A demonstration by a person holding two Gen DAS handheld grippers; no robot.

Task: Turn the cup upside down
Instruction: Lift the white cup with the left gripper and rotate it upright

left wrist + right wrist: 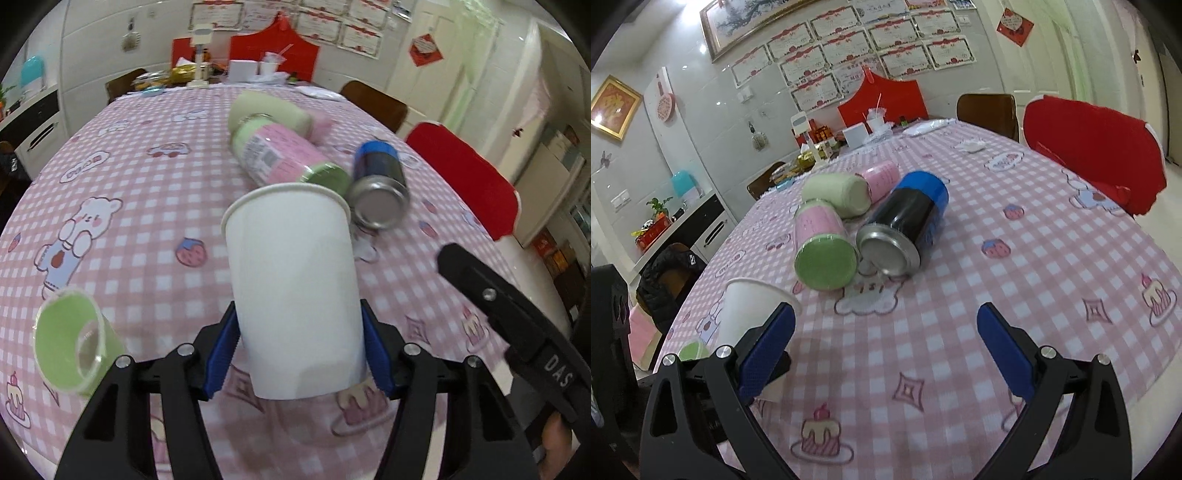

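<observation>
A white paper cup (295, 288) stands upright, rim up and slightly tilted, above the pink checked tablecloth (147, 221). My left gripper (297, 354) is shut on its lower body, one blue pad (221, 350) on each side. The cup also shows at the left of the right wrist view (746, 314), with the left gripper's body beside it. My right gripper (886, 354) is open and empty over the cloth, to the right of the cup; its arm shows in the left wrist view (517, 325).
A pink jar with a green lid (280, 155), a blue and black can (380, 184) and a pale green roll (266, 110) lie behind the cup. A green cup (74, 347) lies at the near left. Red-covered chairs (465, 181) stand at the table's right edge.
</observation>
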